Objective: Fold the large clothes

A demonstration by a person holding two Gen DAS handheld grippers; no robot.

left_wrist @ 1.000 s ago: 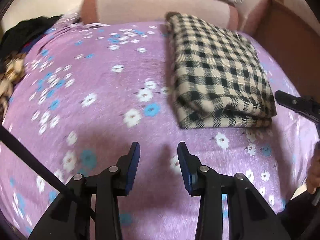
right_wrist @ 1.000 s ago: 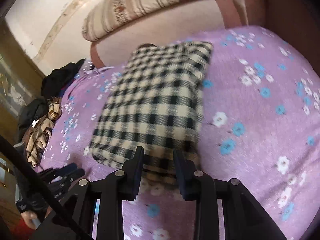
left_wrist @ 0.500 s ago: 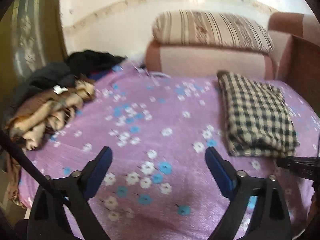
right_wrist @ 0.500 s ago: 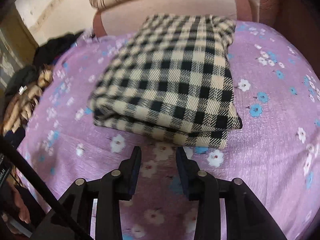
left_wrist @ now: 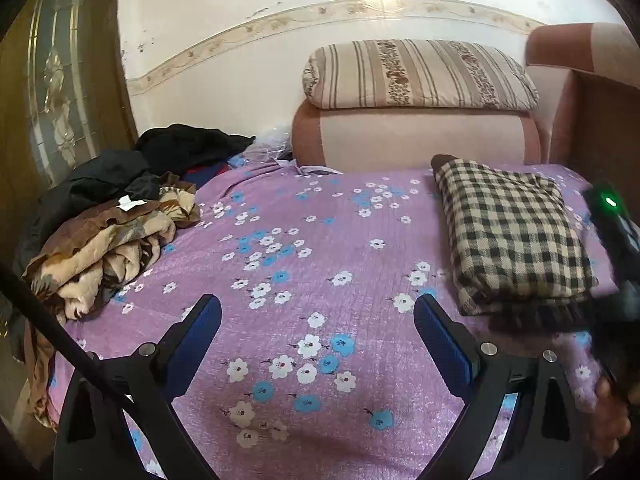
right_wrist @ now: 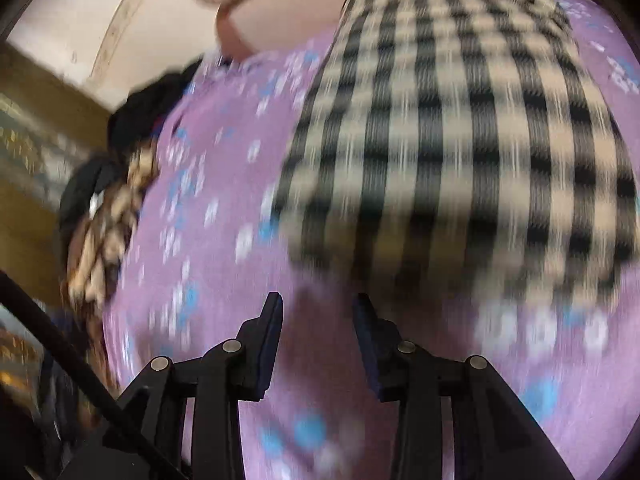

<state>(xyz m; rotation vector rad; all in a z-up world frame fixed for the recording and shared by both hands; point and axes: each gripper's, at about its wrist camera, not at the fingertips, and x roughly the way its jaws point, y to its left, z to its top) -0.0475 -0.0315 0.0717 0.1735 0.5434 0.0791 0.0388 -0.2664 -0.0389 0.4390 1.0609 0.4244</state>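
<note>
A black-and-cream checked garment [left_wrist: 512, 236] lies folded on the right side of the purple flowered bedsheet [left_wrist: 304, 208]. My left gripper [left_wrist: 318, 304] hovers over the middle of the sheet, open wide with nothing between its blue pads. In the blurred right wrist view, my right gripper [right_wrist: 318, 300] sits just short of the near edge of the folded checked garment [right_wrist: 460, 140], its jaws partly apart and empty. Its body with a green light [left_wrist: 612, 236] shows at the right edge of the left wrist view, over the garment's near corner.
A heap of unfolded clothes [left_wrist: 104, 236], brown patterned and black, lies at the bed's left edge. A striped pillow [left_wrist: 416, 74] rests on the pink headboard [left_wrist: 412, 138] against the wall. A door stands at the far left. A hand [left_wrist: 612, 420] shows at lower right.
My left gripper has opened wide, drawn back and tilted up, so the wall and the clothes heap now show. My right gripper has moved closer to the checked garment, with its jaws slightly wider.
</note>
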